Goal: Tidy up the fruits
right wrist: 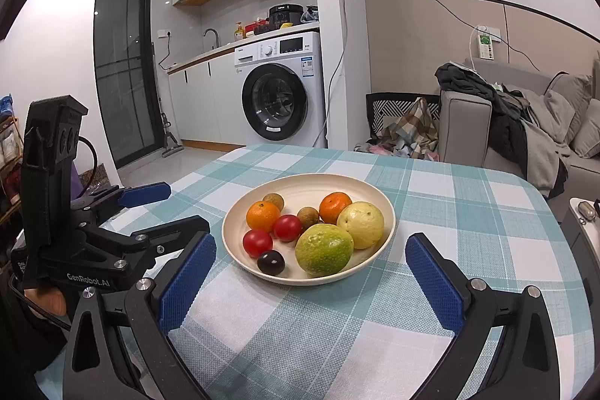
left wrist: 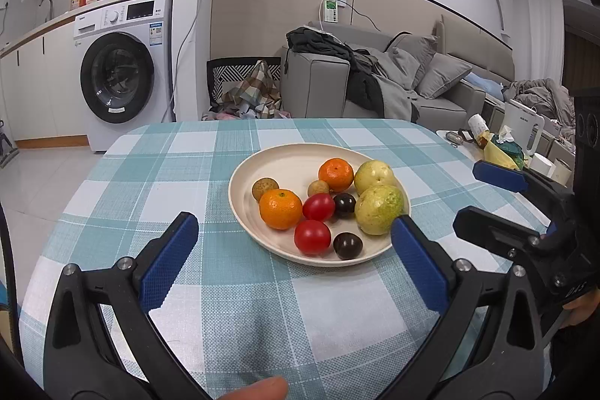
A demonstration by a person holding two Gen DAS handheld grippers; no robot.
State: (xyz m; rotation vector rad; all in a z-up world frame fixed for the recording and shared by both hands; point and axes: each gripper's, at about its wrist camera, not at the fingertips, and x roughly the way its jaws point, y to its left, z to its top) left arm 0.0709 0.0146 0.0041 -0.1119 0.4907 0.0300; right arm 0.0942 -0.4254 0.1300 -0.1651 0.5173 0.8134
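Note:
A cream plate (left wrist: pixel 240 175) (right wrist: pixel 375 190) sits on the checked tablecloth and holds all the fruit. On it lie two oranges (left wrist: pixel 280 208) (left wrist: pixel 336 174), two red tomatoes (left wrist: pixel 318 207) (left wrist: pixel 312 237), two dark round fruits (left wrist: pixel 345 205) (left wrist: pixel 348 245), two brown longans (left wrist: pixel 265 189) (left wrist: pixel 318 189) and two green-yellow guavas (left wrist: pixel 378 208) (left wrist: pixel 375 177). My left gripper (left wrist: pixel 292 220) (right wrist: pixel 185 207) hovers open at the plate's near left side, empty. My right gripper (right wrist: pixel 309 239) (left wrist: pixel 467 195) stands open at the near right side, also empty. Neither touches the plate.
The table (left wrist: pixel 150 175) has a rounded far edge, with tiled floor beyond. A side table at the right carries a white kettle (left wrist: pixel 521 130), cups and wrappers. A washing machine (right wrist: pixel 281 100) and a grey sofa (left wrist: pixel 431 77) stand farther back. A thumb (left wrist: pixel 262 388) shows at the bottom.

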